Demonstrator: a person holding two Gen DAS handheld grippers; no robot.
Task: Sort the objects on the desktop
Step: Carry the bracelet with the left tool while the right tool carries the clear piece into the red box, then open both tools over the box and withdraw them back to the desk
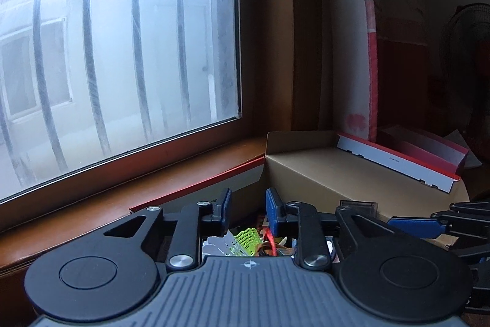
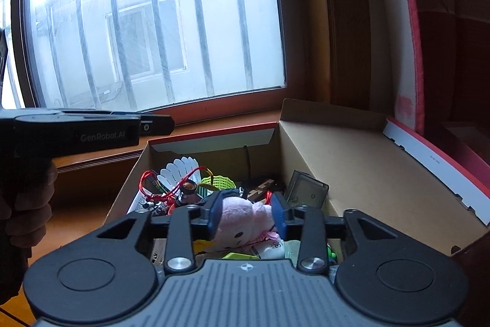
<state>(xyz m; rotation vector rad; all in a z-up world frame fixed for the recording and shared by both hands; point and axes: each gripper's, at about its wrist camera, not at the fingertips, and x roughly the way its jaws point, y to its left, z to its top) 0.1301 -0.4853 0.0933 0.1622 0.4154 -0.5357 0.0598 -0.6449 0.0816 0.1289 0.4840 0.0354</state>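
your right gripper [image 2: 246,216] is clamped on the pink plush toy [image 2: 242,219], crosswise between its jaws, over the cardboard box [image 2: 352,161]; your left gripper [image 1: 247,212] stands part-open and holds nothing.

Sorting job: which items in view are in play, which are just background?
In play:
- right gripper, shut on pink plush toy
- cardboard box of clutter
- white shuttlecock
- green mesh basket
- left gripper, jaws open

Background:
- window
- wooden sill
- curtain
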